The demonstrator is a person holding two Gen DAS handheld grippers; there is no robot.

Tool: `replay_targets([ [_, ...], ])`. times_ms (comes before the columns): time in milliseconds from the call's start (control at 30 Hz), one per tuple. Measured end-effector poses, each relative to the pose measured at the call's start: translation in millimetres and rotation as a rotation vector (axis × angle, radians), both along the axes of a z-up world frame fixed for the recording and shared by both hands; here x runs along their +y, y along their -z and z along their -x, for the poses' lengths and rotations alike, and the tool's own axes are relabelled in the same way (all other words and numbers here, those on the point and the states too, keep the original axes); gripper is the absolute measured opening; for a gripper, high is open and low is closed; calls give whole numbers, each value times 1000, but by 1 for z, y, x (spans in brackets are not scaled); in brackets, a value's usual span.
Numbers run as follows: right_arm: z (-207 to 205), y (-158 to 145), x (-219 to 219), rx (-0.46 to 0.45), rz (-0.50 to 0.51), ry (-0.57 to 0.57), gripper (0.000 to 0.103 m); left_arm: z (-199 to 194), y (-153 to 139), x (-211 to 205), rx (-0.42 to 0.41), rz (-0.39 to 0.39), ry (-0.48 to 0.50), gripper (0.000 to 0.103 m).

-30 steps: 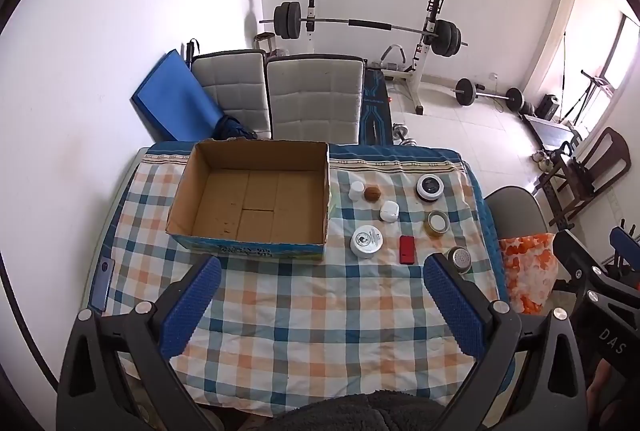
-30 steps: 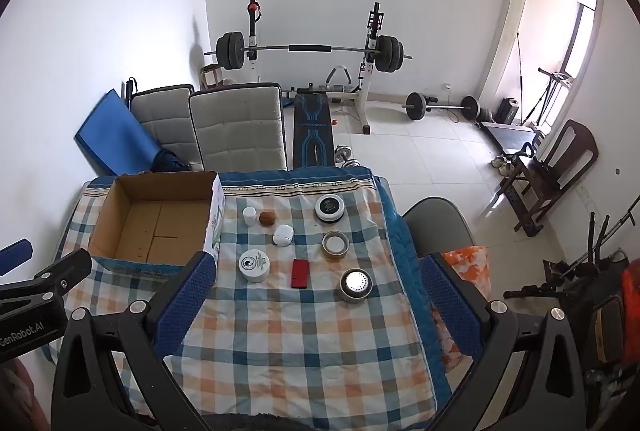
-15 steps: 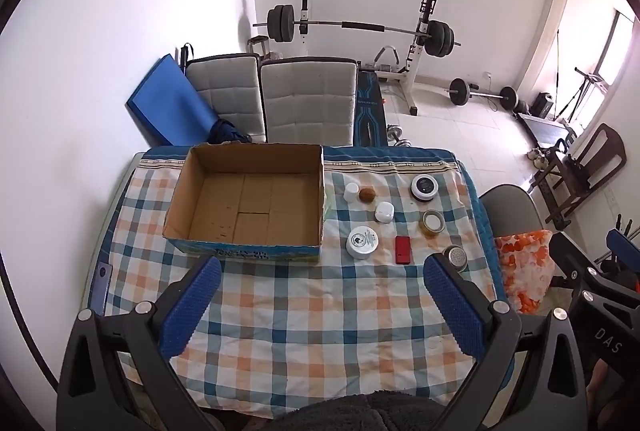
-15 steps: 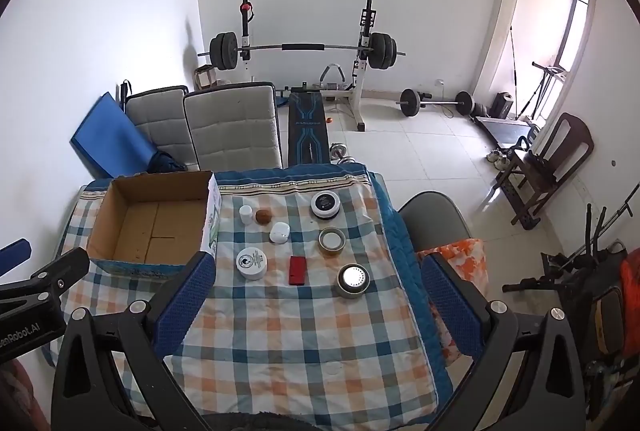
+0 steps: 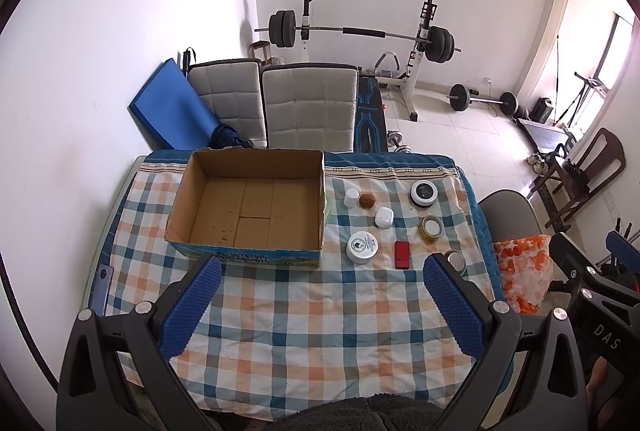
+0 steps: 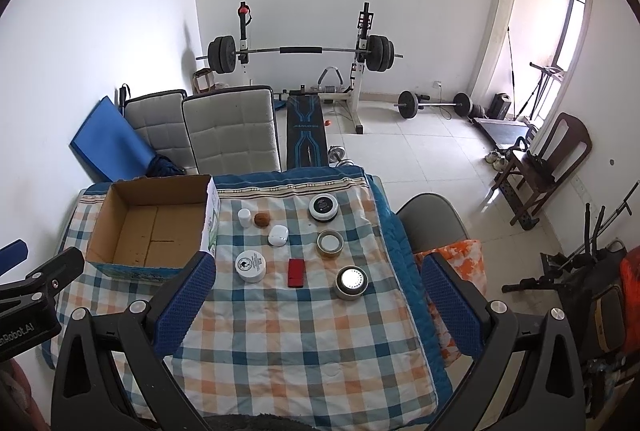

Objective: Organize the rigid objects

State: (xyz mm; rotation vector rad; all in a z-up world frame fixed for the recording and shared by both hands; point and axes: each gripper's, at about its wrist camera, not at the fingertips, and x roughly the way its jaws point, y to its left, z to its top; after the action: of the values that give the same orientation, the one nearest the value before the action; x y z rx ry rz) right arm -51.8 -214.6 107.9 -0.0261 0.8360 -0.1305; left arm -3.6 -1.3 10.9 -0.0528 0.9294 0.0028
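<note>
Both grippers hang high over the checked tablecloth (image 5: 320, 315) with jaws spread wide and nothing between them: the left gripper (image 5: 320, 307) and the right gripper (image 6: 318, 305), each with ribbed blue pads. From the left view, one pad hides part of the metal-topped jar (image 5: 456, 259), seen whole in the right view (image 6: 351, 282). An empty corrugated cardboard box (image 5: 250, 209) sits on the table's left. Beside it lie a round white tin (image 5: 362, 247), a flat red rectangular case (image 5: 402, 254), a tape roll (image 5: 431, 228), a black-lidded round jar (image 5: 424, 193), a small white bottle (image 5: 352, 197), a brown ball-like item (image 5: 367, 200) too small to identify, and a rounded white case (image 5: 384, 217).
</note>
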Motion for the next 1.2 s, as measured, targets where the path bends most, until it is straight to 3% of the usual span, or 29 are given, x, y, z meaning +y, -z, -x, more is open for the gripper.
replay_targets([
  [1200, 0, 7, -2, 1, -12, -12, 103, 1, -1, 9, 1, -6, -12, 103],
])
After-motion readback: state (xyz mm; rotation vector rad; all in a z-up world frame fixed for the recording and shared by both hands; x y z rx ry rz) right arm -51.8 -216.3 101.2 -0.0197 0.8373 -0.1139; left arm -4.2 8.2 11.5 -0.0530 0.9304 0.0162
